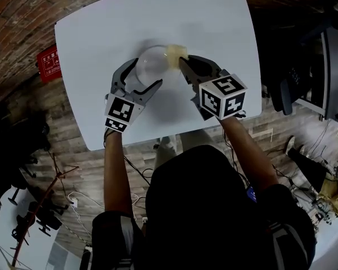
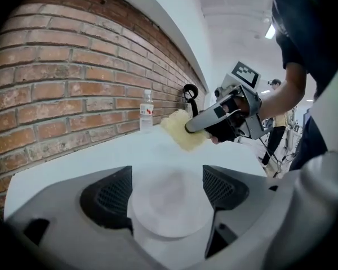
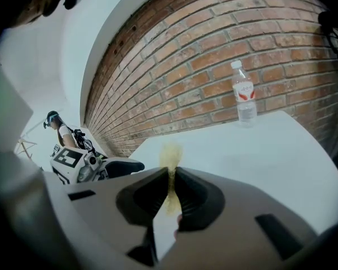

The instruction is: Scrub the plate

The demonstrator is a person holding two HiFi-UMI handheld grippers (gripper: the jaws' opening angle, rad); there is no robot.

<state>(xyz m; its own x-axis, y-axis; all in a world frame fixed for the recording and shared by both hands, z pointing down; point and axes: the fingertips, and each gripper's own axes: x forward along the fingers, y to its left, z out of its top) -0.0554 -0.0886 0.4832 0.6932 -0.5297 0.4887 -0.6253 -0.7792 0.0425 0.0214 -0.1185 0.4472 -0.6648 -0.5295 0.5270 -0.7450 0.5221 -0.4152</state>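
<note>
A round white plate point(image 1: 152, 63) lies flat on the white table point(image 1: 214, 32). My left gripper point(image 1: 145, 75) reaches over the plate's near side, one finger on each side of it. In the left gripper view the plate point(image 2: 169, 204) lies between the wide-spread jaws of the left gripper point(image 2: 167, 190), and the pads do not press on it. My right gripper point(image 1: 183, 61) is shut on a yellow sponge point(image 1: 177, 54) at the plate's right rim. The right gripper view shows the sponge point(image 3: 170, 156) pinched thin between the jaws of the right gripper point(image 3: 170, 176).
A clear water bottle point(image 3: 245, 100) stands at the table's far edge against the brick wall, also seen as the bottle point(image 2: 147, 111) in the left gripper view. Chairs and cables sit on the floor around the table.
</note>
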